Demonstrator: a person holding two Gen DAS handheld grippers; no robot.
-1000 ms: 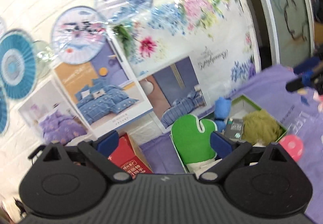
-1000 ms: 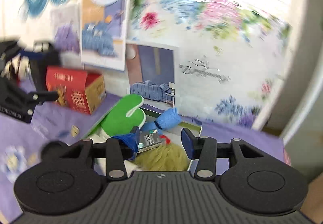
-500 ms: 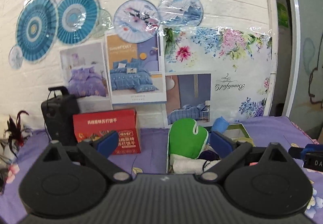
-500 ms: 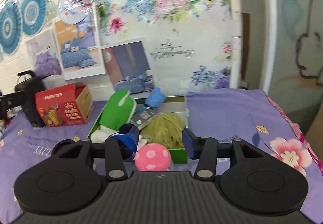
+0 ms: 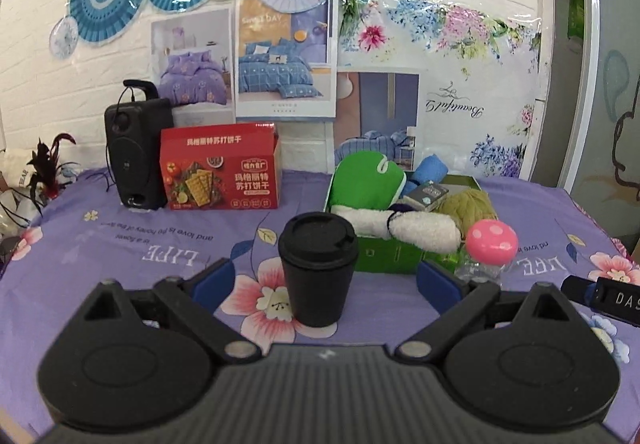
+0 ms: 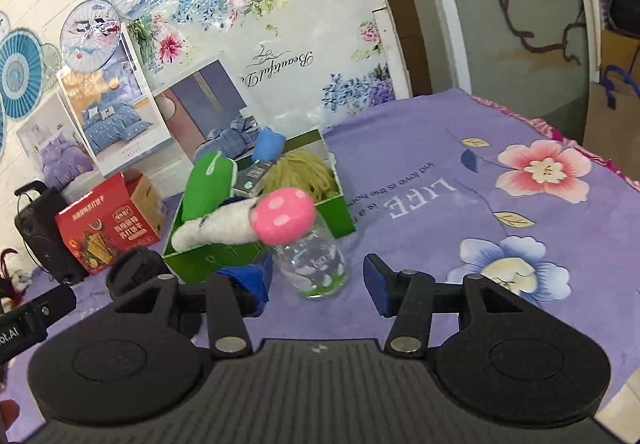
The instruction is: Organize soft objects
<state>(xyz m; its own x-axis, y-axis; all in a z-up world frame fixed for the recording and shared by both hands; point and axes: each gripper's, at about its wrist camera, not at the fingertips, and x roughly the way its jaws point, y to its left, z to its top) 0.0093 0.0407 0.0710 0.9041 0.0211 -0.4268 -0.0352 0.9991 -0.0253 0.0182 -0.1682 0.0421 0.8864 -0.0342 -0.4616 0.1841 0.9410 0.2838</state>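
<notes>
A green box [image 5: 384, 254] [image 6: 200, 262] on the purple floral cloth holds soft things: a green mitt [image 5: 362, 182] [image 6: 208, 186], a white rolled towel [image 5: 416, 230] [image 6: 216, 230], a blue cloth [image 5: 428, 170] [image 6: 270, 144], an olive yarn ball [image 5: 470, 206] [image 6: 308, 174] and a small dark packet [image 5: 426, 196]. My left gripper [image 5: 322, 280] is open and empty, low over the cloth, with a black lidded cup [image 5: 318, 268] between its fingers. My right gripper [image 6: 318, 280] is open and empty, just before a glass jar with a pink mushroom lid [image 6: 298, 234] [image 5: 490, 244].
A red biscuit box [image 5: 220, 168] [image 6: 108, 224] and a black speaker [image 5: 136, 152] [image 6: 42, 228] stand at the back left by the poster wall. The cloth's right edge [image 6: 600, 160] drops off. A paper bag [image 6: 616, 104] stands beyond it.
Both grippers have dropped and pulled back from the box. The black cup now shows between my left fingers and the jar sits close before my right gripper.
</notes>
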